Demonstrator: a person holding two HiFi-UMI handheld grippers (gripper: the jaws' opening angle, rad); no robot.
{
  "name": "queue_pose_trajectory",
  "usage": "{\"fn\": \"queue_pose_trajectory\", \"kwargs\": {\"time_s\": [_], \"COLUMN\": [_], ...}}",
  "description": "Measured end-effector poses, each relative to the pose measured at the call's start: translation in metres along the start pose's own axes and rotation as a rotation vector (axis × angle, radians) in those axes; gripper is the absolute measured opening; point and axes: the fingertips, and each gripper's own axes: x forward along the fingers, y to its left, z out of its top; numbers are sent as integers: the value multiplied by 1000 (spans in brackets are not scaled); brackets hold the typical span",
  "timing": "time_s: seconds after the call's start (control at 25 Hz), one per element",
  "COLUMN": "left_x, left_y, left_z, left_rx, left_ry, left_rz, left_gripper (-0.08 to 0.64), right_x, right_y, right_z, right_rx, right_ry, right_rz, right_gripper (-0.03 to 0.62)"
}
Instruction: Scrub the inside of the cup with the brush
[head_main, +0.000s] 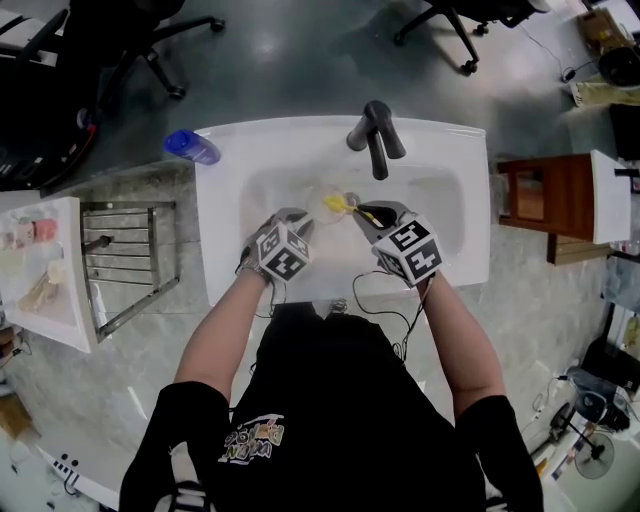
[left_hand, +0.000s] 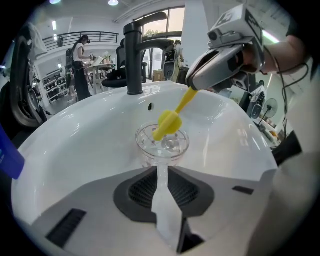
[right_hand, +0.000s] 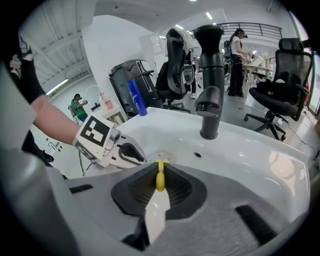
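A clear cup (head_main: 325, 198) stands in the white sink (head_main: 230, 200), seen close up as the cup (left_hand: 162, 142) in the left gripper view. My left gripper (left_hand: 162, 170) has its jaws nearly together, pinching the cup's near wall; it shows from above as the left gripper (head_main: 305, 218). My right gripper (right_hand: 160, 167) is shut on the handle of a yellow brush (right_hand: 160, 176). The brush head (left_hand: 169, 122) reaches down into the cup's mouth from the right, where the right gripper (left_hand: 192, 85) hangs above the basin. The cup's lower part is hidden behind my left jaws.
A black faucet (head_main: 375, 135) rises at the back of the sink, just beyond the cup. A blue bottle (head_main: 190, 147) lies at the sink's back left corner. A metal drying rack (head_main: 130, 260) and a white tray (head_main: 40, 270) sit left; a wooden stand (head_main: 545, 205) stands right.
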Motion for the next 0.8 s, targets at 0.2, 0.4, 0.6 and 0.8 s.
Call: {"fn": "queue_pose_trajectory", "kwargs": {"time_s": [0.2,0.4,0.6,0.8], "left_x": [-3,-8,-12,-14], "left_y": [3,3,5,6], "left_z": [3,9,10,11], "left_rx": [-3,-9,-24,-29], "left_ry": [-37,-82,-108,-118], "left_rz": [-1,-6,-5,-12], "left_gripper": [58,58,57,57], "right_x": [11,20,28,33], "right_y": [3,14,27,31], "right_z": [-9,-14,-10,1], "right_rx": [-62,-141,-173,-167], "right_ry": [83,141,151,117], "right_rz": [20,51,87,95], "right_gripper": [37,37,37,37]}}
